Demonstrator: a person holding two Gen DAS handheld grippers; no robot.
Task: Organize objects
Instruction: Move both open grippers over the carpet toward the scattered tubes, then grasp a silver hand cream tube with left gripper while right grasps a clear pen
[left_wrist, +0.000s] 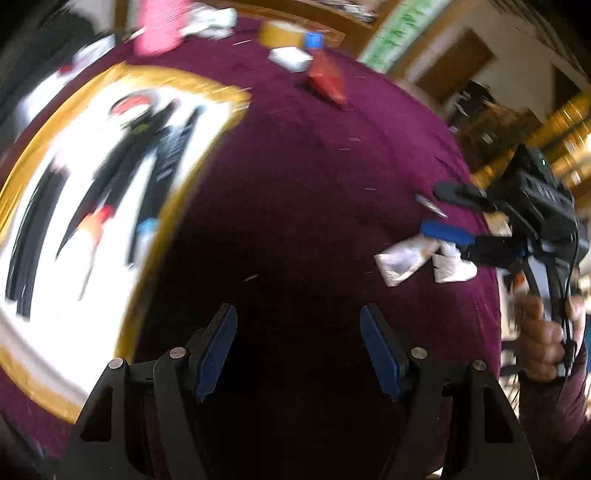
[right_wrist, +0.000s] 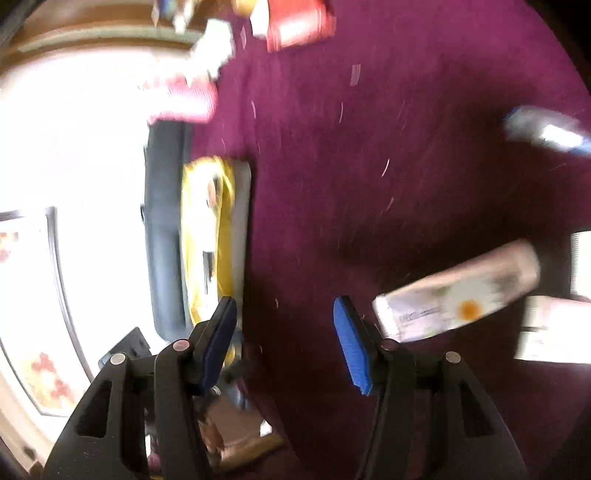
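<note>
Daisy box (right_wrist: 456, 291) beside right gripper (right_wrist: 284, 336)

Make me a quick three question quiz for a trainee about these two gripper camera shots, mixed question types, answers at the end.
1. True or false: the left gripper is clamped on something.
2. Multiple choice: in the right wrist view, the box with the daisy print lies A) between the fingers, B) beside the right gripper, on its right-hand side, C) on the yellow packet.
3. Fill in: the cloth covering the table is ____ in colour.

Key: 1 false, its jaws stand apart with nothing between them. 2 B. 3 dark purple, maroon accepted.
</note>
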